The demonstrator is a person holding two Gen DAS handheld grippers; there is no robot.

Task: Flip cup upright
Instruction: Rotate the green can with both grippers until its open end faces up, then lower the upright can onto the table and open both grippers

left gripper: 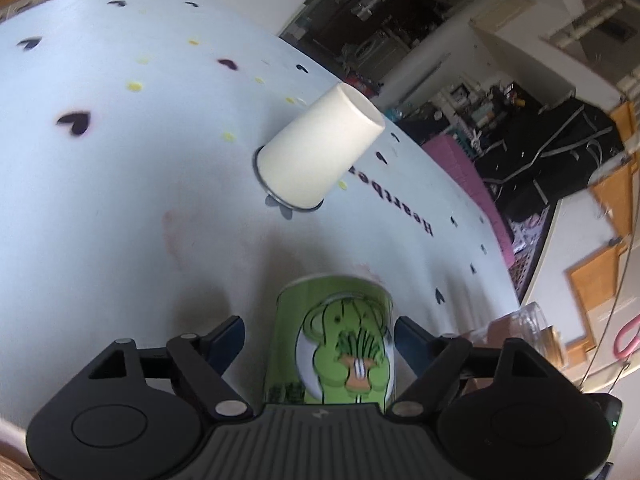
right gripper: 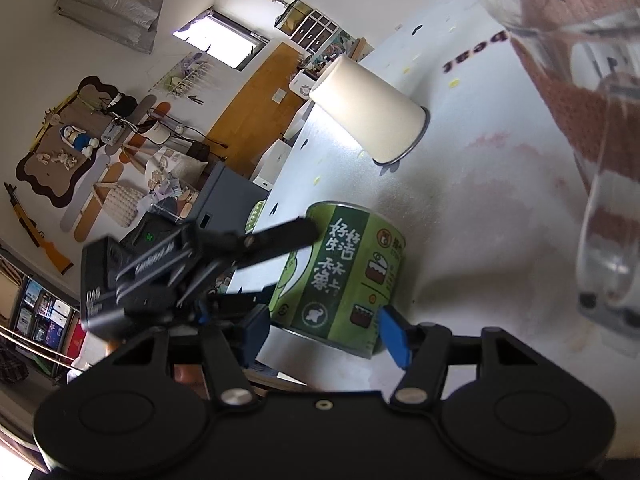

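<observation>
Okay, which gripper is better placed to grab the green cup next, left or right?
Left, probably. The left gripper already straddles the green cup, one open finger on each side. The right gripper is open too, but sits low by the cup's rim.

The green printed cylindrical can (left gripper: 334,344) loses its lower end behind the black hand-held gripper body at the frame's bottom. The clear glass tumbler (right gripper: 592,128) is cut off upper right, and blurred.
</observation>
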